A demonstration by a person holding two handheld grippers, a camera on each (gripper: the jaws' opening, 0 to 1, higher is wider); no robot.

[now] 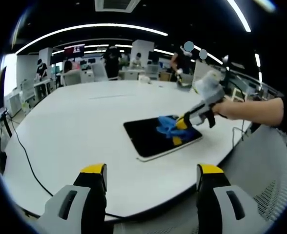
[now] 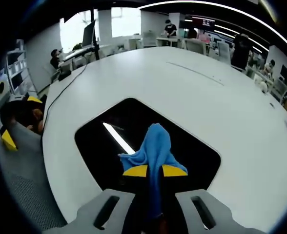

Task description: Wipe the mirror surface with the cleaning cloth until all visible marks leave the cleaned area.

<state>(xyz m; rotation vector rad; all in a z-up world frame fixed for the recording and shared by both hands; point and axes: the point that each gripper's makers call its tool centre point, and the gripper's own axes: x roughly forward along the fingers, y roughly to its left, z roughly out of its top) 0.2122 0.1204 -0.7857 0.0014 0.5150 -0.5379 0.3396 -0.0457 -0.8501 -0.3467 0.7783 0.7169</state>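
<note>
A dark rectangular mirror (image 1: 155, 139) lies flat on the white table (image 1: 85, 126). In the right gripper view the mirror (image 2: 133, 131) reflects a ceiling light strip. My right gripper (image 2: 154, 171) is shut on a blue cleaning cloth (image 2: 152, 146), which rests on the mirror's near part. In the left gripper view that right gripper (image 1: 185, 122) comes in from the right, held by a gloved hand, with the blue cloth (image 1: 167, 126) on the mirror's right half. My left gripper (image 1: 153, 170) is open, held back over the table's near edge, apart from the mirror.
A black cable (image 1: 26, 156) runs across the table's left side. A mesh chair (image 1: 265, 170) stands at the right. Several people and desks (image 1: 109, 63) fill the far room. A person with a yellow item (image 2: 21, 117) sits at the table's left.
</note>
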